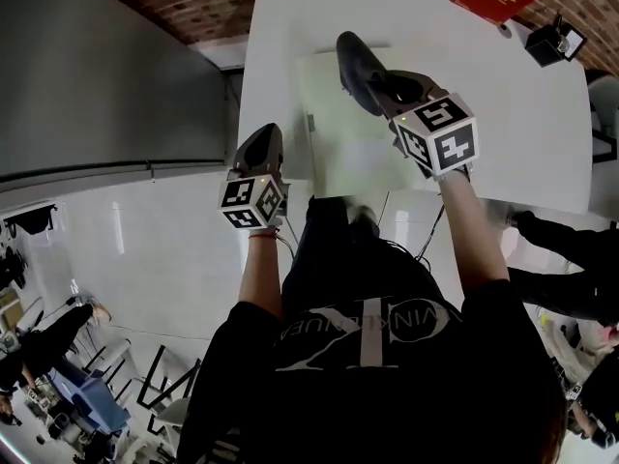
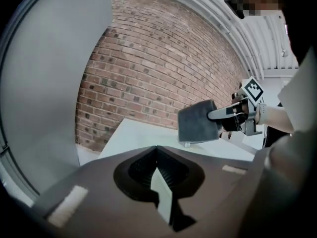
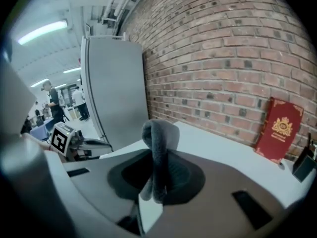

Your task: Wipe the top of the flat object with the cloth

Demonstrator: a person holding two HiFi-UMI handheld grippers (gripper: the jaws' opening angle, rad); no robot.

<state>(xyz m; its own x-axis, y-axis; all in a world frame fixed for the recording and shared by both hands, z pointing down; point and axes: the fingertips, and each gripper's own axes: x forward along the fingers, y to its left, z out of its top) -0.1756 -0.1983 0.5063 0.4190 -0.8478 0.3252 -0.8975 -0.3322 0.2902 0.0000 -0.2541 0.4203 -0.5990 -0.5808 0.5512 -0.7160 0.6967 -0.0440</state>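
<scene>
Cloth sits pinched tight in the right tool, over the flat object; the left tool is closed and empty.

We seem to be in a large open lab or workshop hall, not a home. In the right gripper view a bare brick wall fills twelve to three o'clock. Exposed pipes and a strip light hang under the ceiling around eleven o'clock. A tall grey partition stands beside a plain white tabletop, and the floor is glossy white. At nine o'clock several people stand about. At seven o'clock in the head view we see black metal frames, perhaps chairs.
</scene>
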